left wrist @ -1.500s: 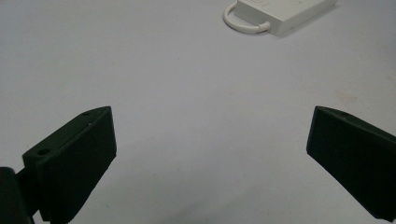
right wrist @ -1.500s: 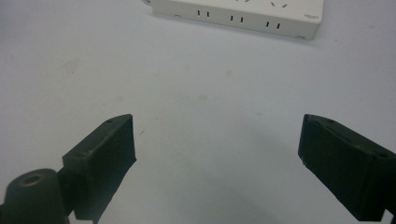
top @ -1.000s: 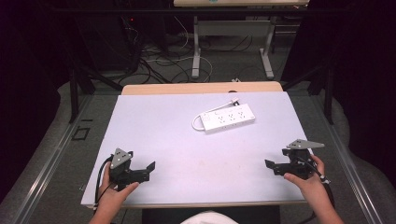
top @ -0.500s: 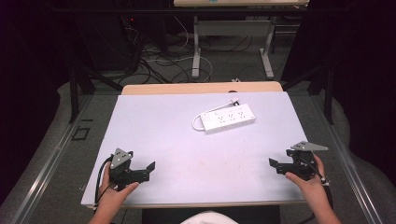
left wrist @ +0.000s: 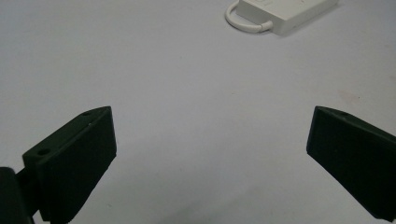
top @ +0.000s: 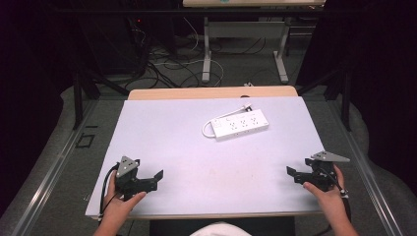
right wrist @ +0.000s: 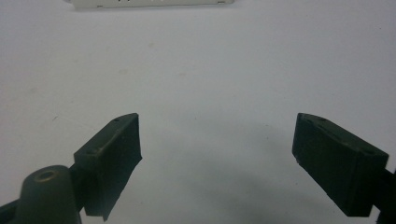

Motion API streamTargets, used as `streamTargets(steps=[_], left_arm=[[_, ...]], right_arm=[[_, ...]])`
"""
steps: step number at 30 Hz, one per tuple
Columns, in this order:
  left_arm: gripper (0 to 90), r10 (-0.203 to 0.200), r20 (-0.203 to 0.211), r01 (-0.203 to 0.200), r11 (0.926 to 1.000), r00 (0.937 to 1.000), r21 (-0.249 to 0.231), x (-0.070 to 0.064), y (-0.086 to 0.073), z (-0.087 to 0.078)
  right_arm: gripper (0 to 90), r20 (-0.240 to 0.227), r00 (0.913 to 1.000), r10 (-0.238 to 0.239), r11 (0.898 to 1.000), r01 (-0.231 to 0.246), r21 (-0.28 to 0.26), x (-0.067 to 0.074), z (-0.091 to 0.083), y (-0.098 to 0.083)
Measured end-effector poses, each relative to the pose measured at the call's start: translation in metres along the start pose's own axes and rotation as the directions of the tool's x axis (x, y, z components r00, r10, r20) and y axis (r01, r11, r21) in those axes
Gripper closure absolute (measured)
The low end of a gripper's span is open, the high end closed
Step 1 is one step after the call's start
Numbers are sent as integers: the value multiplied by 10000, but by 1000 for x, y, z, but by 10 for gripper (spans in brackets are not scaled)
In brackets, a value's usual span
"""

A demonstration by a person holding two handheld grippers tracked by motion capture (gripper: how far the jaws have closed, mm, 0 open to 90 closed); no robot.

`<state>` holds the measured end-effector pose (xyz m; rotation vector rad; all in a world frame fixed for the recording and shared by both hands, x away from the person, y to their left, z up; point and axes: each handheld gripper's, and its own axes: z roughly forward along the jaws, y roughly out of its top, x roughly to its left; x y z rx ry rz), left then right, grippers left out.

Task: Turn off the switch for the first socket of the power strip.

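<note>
While both hands rest at tabletop's point(top: 167, 132) near edge, nothing is gripped. Left gripper point(top: 147, 178) at near-left corner, held by left hand point(top: 120, 204); jaws spread wide, empty, bare white surface between them in left gripper view point(left wrist: 210, 158). White power strip point(top: 241, 124) lies flat toward far edge, slightly right of centre, short cord looped at its left end, well apart from both grippers. Right gripper point(top: 297, 173) at near-right corner, in right hand point(top: 327, 194); jaws wide apart, holding nothing point(right wrist: 217, 158).
</note>
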<state>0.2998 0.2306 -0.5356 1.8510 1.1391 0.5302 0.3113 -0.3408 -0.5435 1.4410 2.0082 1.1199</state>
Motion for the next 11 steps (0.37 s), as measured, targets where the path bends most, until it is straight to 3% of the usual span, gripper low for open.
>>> streamTargets(steps=[11], left_arm=[[13,-88,24,88,9999,10000,-52,0,1,1]], right_arm=[[152,-93,9997,208,9998,-208,-26,-1,0,-2]])
